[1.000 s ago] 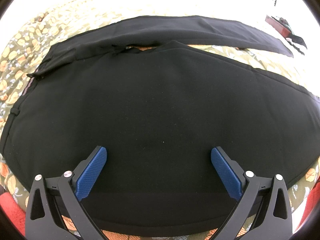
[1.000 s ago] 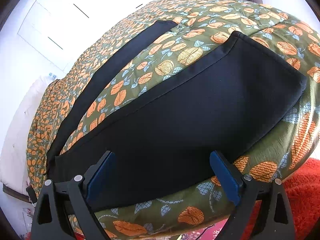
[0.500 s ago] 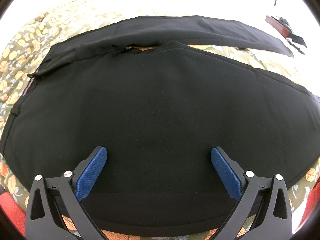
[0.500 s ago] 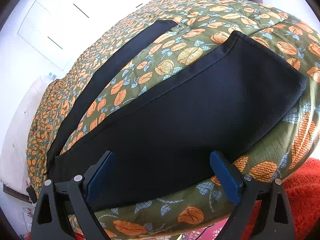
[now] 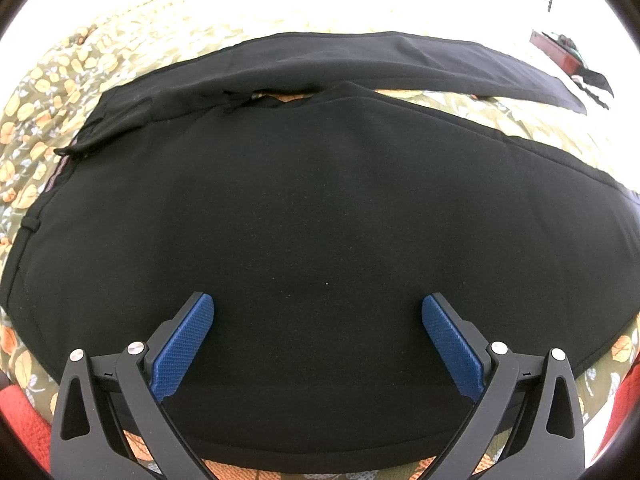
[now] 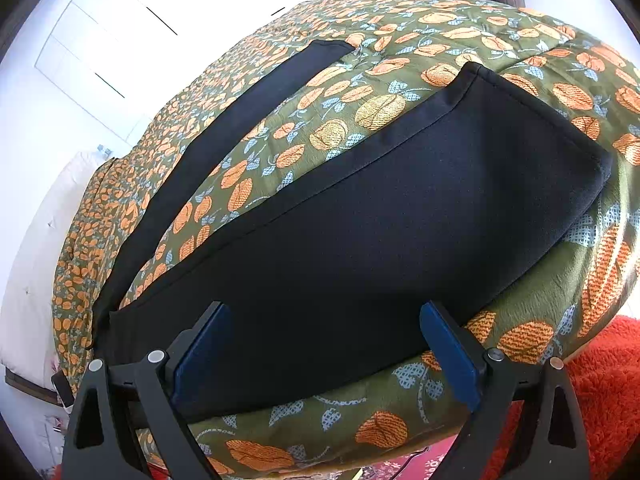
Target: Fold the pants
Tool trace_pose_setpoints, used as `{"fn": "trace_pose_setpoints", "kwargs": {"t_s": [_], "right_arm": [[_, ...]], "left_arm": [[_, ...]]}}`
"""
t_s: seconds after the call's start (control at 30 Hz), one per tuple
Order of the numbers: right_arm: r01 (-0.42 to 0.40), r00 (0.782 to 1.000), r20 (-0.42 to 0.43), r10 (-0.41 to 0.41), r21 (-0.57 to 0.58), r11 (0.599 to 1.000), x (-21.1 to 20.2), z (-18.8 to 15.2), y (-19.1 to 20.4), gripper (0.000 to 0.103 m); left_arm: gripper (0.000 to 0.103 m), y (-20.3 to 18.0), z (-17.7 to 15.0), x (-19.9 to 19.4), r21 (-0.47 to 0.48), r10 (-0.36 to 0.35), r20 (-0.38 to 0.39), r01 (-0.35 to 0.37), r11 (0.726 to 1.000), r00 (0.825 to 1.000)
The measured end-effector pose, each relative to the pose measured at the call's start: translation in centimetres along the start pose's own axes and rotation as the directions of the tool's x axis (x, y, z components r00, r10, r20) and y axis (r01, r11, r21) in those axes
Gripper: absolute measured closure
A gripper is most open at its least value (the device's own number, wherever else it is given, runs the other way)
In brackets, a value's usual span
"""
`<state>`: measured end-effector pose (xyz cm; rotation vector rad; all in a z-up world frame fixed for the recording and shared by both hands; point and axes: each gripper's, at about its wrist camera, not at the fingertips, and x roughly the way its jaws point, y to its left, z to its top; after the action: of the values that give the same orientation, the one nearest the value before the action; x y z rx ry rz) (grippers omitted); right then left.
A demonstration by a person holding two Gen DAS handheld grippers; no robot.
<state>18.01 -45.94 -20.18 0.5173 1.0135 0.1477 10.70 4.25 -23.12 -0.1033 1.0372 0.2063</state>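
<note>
Nothing has moved since the earlier frames: both grippers hang where they were and the cloth lies the same.

The pants (image 5: 320, 208) are spread flat on the bedspread (image 6: 460, 40), unfolded, legs splayed in a V. The left gripper (image 5: 318, 344) hovers over the hip and seat part, fingers wide, nothing between them. The right gripper (image 6: 324, 354) hovers over the near leg (image 6: 360, 220) close to its hem, also spread wide and empty.

Orientation, taking the waistband (image 5: 52, 176) as reference: the long axis runs from it out along the legs. In the left view the waistband sits at the left edge and both legs run off to the right. The far leg (image 5: 400, 60) angles away from the near one, with a wedge of bedspread showing between them from the crotch outward. The near hem is the end farthest from the waistband, and it lies at the bed's near edge, just above the red rug (image 6: 600, 380).

Risks, my read:
- Fabric is flat and smooth with no ridge to bite. Wide jaws closing from above may pinch one layer only, or grab bedspread along with it.
- The legs are not parallel. Folding near onto far without squaring gives skewed seams.
- The near hem is close to the bed edge, so a loose drag could slide it off toward the rug.
- Uneven lift between the two grippers would twist the leg.
</note>
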Motion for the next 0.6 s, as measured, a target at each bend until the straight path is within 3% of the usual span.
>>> {"fn": "trace_pose_setpoints", "kwargs": {"t_s": [0.23,0.43,0.53,0.6], "right_arm": [[0.007,1.0,0.026,-0.007,0.009,1.0,-0.8,0.1,-0.2,0.008],[0.142,0.987,0.068,-0.147,0.065,0.988,-3.5,0.6,-0.7,0.005],[0.142,0.988,0.058,-0.14,-0.026,0.99,-5.0,0.8,2.1,0.005],[0.12,0.993,0.009,-0.12,-0.127,0.985,-5.0,1.1,5.7,0.005]], "left_arm": [[0.0,-0.1,0.0,-0.1,-0.005,-0.001,-0.001,0.001,1.0,1.0],[0.001,0.2,0.6,-1.7,-0.036,-0.015,-0.017,0.014,0.999,1.0],[0.001,1.0,1.6,-3.7,-0.053,-0.041,0.056,0.044,0.998,0.998],[0.001,1.9,2.9,-4.9,-0.071,-0.035,0.105,0.043,0.997,0.994]]}}
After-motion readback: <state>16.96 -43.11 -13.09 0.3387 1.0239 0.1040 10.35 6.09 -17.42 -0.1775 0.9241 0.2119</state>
